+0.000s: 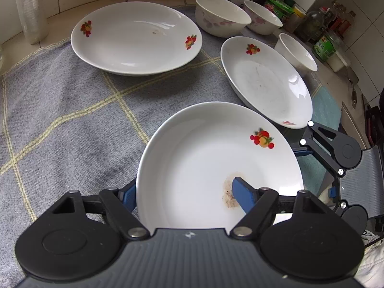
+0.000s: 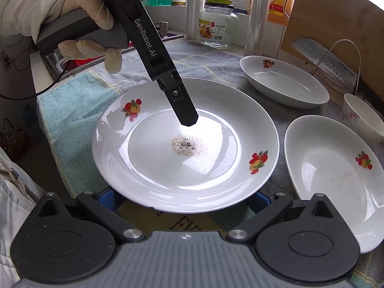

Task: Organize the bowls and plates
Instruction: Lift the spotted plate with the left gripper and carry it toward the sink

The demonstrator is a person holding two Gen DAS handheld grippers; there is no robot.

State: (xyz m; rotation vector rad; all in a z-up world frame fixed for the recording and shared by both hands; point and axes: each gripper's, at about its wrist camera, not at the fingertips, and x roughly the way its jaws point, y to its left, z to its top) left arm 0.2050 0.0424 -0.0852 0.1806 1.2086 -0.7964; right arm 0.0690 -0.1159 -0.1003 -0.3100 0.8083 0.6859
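Note:
A white fruit-print plate (image 1: pixel 204 158) with a brown stain in its middle lies on the grey checked cloth (image 1: pixel 72 110). My left gripper (image 1: pixel 186 193) is shut on its near rim, one blue pad (image 1: pixel 242 194) inside the plate and the other under the edge. In the right wrist view the same plate (image 2: pixel 168 168) sits above my right gripper (image 2: pixel 183 199), whose blue fingers stand wide apart beneath the rim. The left gripper (image 2: pixel 187 117) comes down into the plate there. Two more plates (image 1: pixel 136 38) (image 1: pixel 266 81) and three bowls (image 1: pixel 220 15) (image 1: pixel 262 16) (image 1: pixel 297 52) stand behind.
A knife on a wire rack (image 2: pixel 331 60) leans against a wooden board at the back. A glass jar (image 2: pixel 217 28) and a film roll (image 1: pixel 28 9) stand by the window. Jars and bottles (image 1: pixel 328 45) crowd one end. A sink (image 2: pixel 55 60) lies beyond the cloth.

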